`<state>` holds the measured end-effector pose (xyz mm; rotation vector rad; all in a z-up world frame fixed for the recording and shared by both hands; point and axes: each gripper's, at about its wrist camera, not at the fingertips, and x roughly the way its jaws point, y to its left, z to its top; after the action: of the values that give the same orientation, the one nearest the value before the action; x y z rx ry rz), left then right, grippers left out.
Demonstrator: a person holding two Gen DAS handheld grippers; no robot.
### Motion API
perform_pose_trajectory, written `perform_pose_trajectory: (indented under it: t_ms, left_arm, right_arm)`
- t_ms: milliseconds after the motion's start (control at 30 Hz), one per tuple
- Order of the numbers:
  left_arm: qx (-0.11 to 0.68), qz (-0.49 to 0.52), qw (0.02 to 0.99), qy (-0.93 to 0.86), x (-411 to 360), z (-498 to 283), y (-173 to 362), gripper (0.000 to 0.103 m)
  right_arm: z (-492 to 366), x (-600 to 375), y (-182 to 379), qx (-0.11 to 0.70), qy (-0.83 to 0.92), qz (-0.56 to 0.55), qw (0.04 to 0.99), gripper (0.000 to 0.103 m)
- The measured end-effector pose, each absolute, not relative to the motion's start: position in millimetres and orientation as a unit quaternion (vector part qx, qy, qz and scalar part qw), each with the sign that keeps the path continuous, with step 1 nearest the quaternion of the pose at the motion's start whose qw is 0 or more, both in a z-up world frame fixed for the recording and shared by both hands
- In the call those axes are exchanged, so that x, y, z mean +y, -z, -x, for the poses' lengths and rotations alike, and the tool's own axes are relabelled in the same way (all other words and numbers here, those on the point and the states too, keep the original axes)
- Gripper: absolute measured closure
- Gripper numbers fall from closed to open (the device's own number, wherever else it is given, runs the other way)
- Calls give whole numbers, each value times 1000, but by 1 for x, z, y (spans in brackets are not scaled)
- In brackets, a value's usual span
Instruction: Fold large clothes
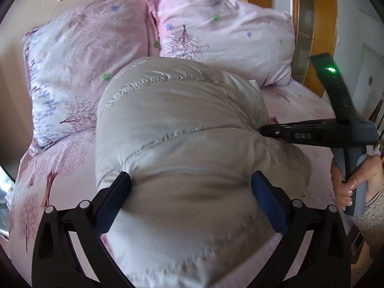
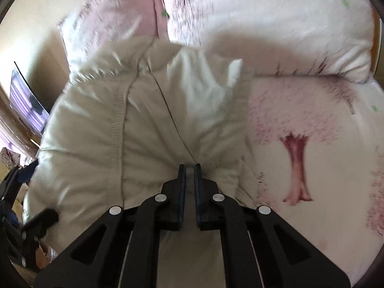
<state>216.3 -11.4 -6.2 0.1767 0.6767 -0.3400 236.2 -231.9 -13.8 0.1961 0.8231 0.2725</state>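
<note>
A puffy light-grey quilted jacket (image 1: pixel 182 139) lies bunched on the pink bed. My left gripper (image 1: pixel 192 182) is open, its two fingers wide apart on either side of a thick fold of the jacket. My right gripper (image 2: pixel 190 168) is shut on a pinch of the jacket (image 2: pixel 144 124) at its right edge; it also shows in the left wrist view (image 1: pixel 266 129), coming in from the right, held by a hand (image 1: pixel 355 180). The white lining (image 2: pixel 206 88) shows at the jacket's far end.
Two pink floral pillows (image 1: pixel 84 72) (image 1: pixel 228 38) lie against the wall behind the jacket. The pink tree-print sheet (image 2: pixel 312 132) spreads to the right. A wooden door frame (image 1: pixel 321 24) stands at the right. The left gripper's frame (image 2: pixel 21 216) sits at the left edge.
</note>
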Motion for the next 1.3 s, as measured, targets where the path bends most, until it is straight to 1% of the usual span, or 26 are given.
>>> perform_pose_trajectory:
  t_ms: [100,267,333,400,533,667,833,933,1133,1200,1233,1267,1300]
  left_arm:
    - [328,-74,930,151,2,-206,0,3]
    - [343,-80,925,146,0,-210,10,3]
    - [344,-85,924,144,-4,-212,14,2]
    - [344,-84,924,146,-7,-214,16,2]
    - [339,-94,926,135,-18,-214,22,2]
    - [338,-92,928,129,-20,-217,25,2]
    - [326,-98,933,115,-24,-216,28,2]
    - [318,-92,937,107,-22,-212,28,2]
    - [311,-78,941,108,-13,-204,22,2]
    - [300,-56,945,114,0,-194,17,2]
    - [297,-50,946,117,4,-191,16,2]
    - [292,-40,948,118,12,-185,13,2]
    - [287,-31,950,116,20,-180,11,2]
  right_arm:
    - [-203,-233,-1,367,-133,-96,916,98]
    - [-167,-219,-4,338,-124,-65,931,98]
    - [-169,-215,7,353,-118,-52,927,98]
    - [-179,-215,27,385,-93,-44,917,98]
    - [-189,-226,48,412,-86,-76,904,98]
    - [-193,-221,51,415,-79,-60,905,98]
    - [-193,-226,54,411,-89,-81,904,98]
    - [-186,-232,48,405,-91,-94,905,95]
    - [-179,-233,44,400,-89,-99,907,94]
    - [-168,-235,37,382,-84,-100,915,84]
    - [-160,-237,33,371,-77,-100,920,64]
    - [-155,-238,30,364,-69,-99,924,38]
    - [-150,-239,28,355,-60,-97,928,30]
